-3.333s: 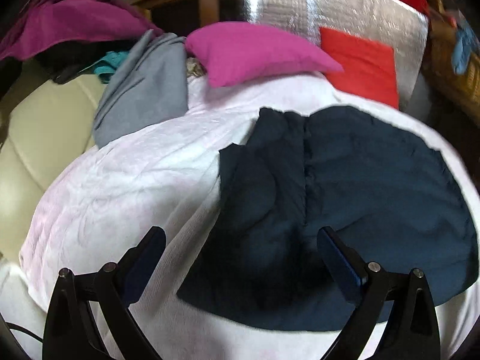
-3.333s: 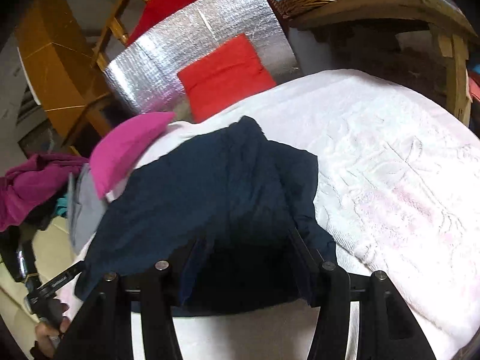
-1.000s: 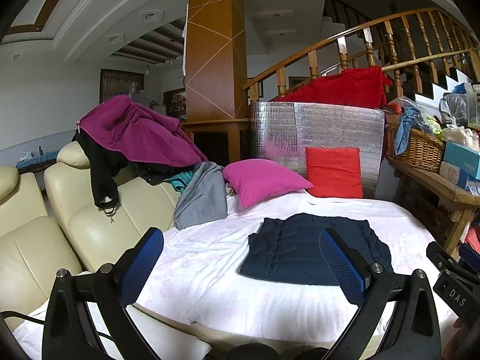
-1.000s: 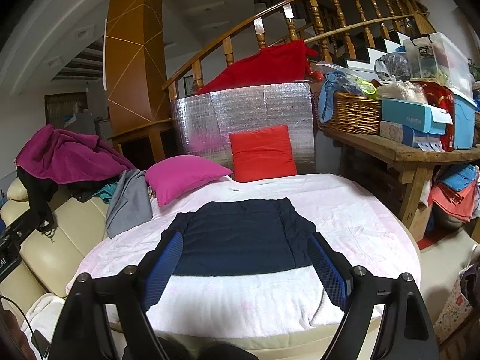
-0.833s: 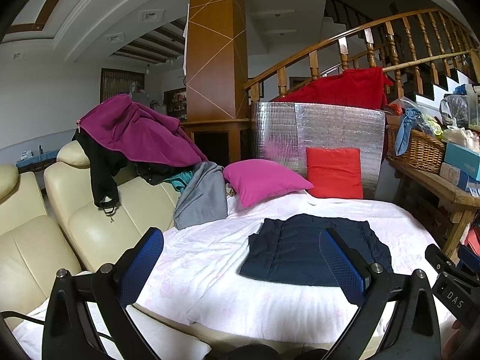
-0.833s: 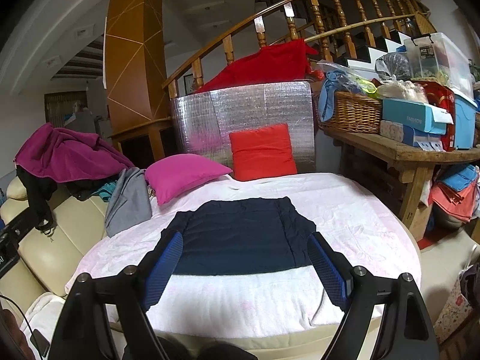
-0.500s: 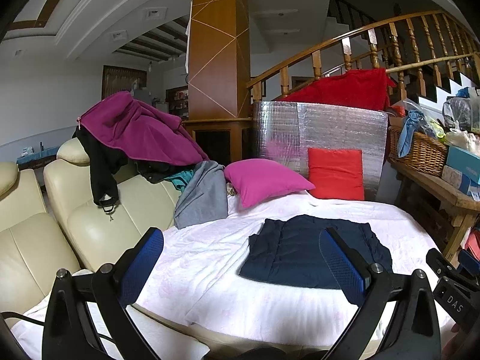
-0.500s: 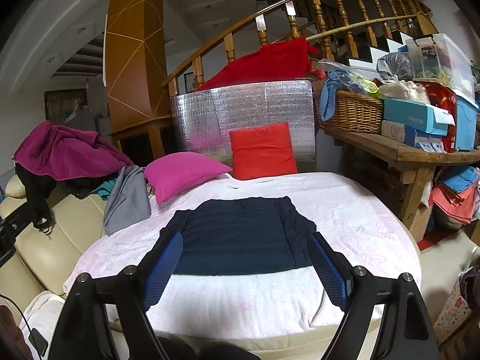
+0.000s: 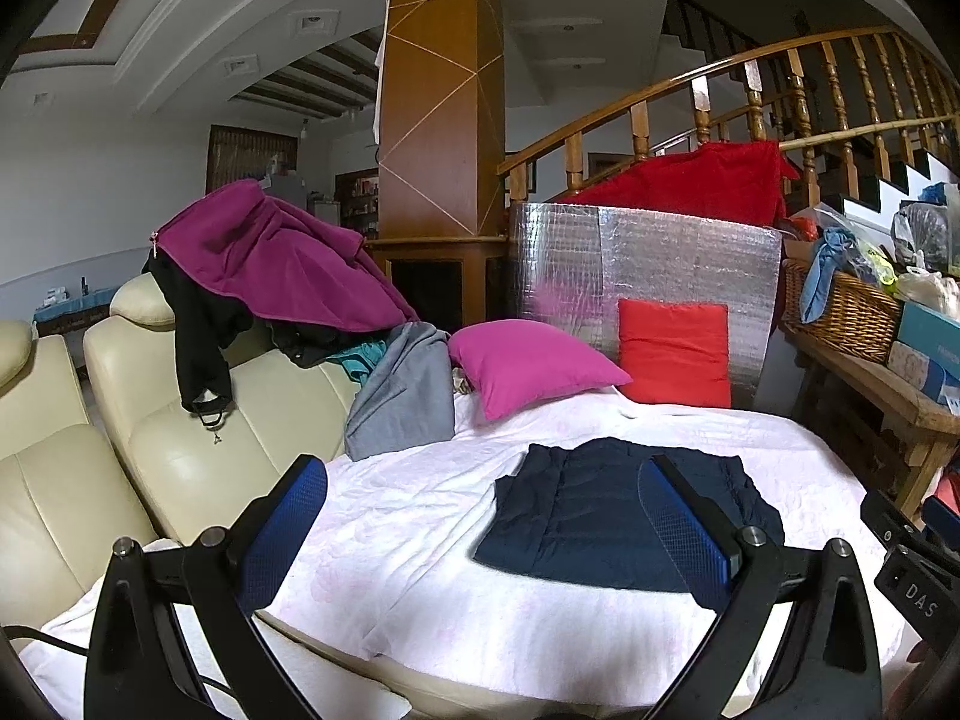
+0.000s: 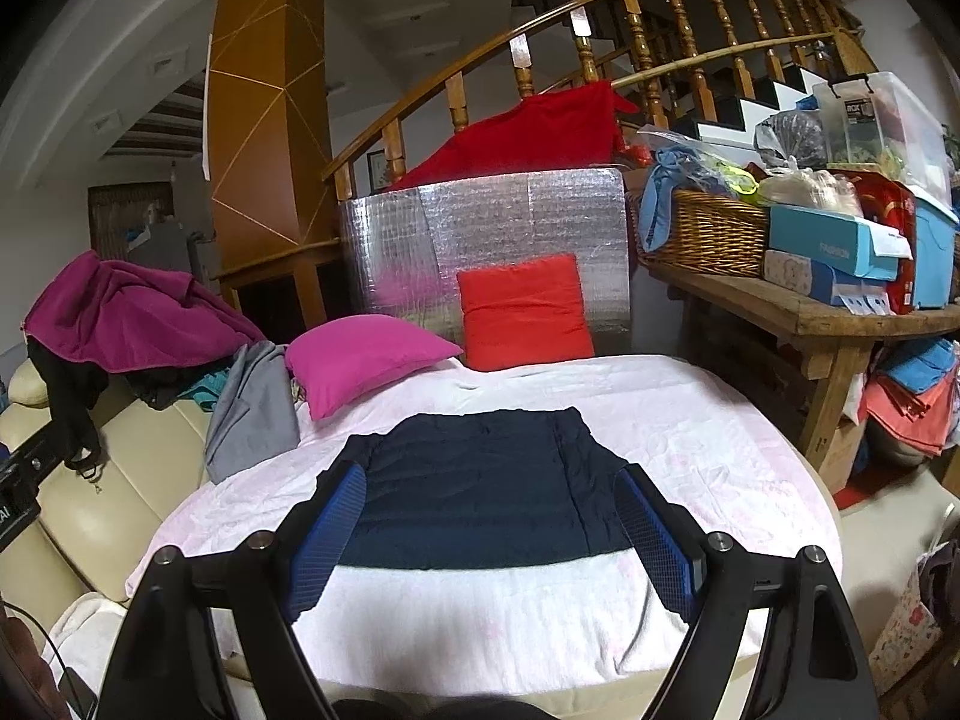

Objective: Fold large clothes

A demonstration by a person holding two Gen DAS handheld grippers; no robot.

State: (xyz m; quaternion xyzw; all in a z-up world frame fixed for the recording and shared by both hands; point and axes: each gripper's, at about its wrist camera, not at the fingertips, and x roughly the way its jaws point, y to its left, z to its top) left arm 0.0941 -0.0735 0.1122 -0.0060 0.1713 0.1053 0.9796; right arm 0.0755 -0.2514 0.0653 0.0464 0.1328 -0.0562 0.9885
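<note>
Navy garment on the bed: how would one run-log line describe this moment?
navy garment: folded, flat on white cover | left gripper: jaws open, empty | right gripper: jaws open, empty, short of the garment

Navy garment: matt quilted cloth. White bedspread: soft cloth, faint embossed pattern. Sofa: cream leather, smooth, slight sheen. Insulation panel: silver foil, shiny, dimpled. Basket: woven wicker. Railing: glossy varnished wood. Side table: rough bare wood. Gripper pads: blue textured rubber.
</note>
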